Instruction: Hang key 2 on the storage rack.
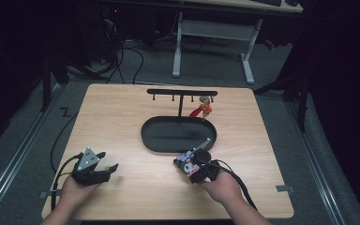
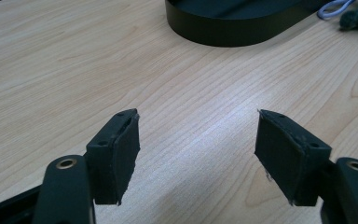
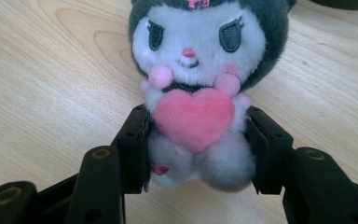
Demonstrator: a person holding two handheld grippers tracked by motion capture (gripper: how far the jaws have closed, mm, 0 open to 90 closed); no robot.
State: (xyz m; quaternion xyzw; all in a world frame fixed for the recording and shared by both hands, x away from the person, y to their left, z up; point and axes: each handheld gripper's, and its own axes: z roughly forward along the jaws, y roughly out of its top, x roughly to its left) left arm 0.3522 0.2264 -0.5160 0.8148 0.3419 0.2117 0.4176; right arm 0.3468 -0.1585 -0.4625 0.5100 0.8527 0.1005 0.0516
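The high view looks forward and down over the whole table [image 1: 122, 122]. Each gripper view sits low and close to the wood, and the left one shares the black tray [image 2: 233, 28] with the high view.

Wood grain, matt black and soft plush

The table [image 1: 122, 122] looks like pale wood laminate, smooth with a faint sheen and visible grain. The oval tray [image 1: 155, 136] and the rack [image 1: 182, 92] rising from its far side look matt black, smooth. The plush toy [image 3: 205, 84] is fuzzy cloth: white and dark grey pile, a velvety pink heart, stitched eyes. The left gripper [image 2: 196, 156] has dull black, rubbery pads [image 2: 123, 154] with rough, worn edges; the right gripper [image 3: 196, 149] looks like smooth black plastic.
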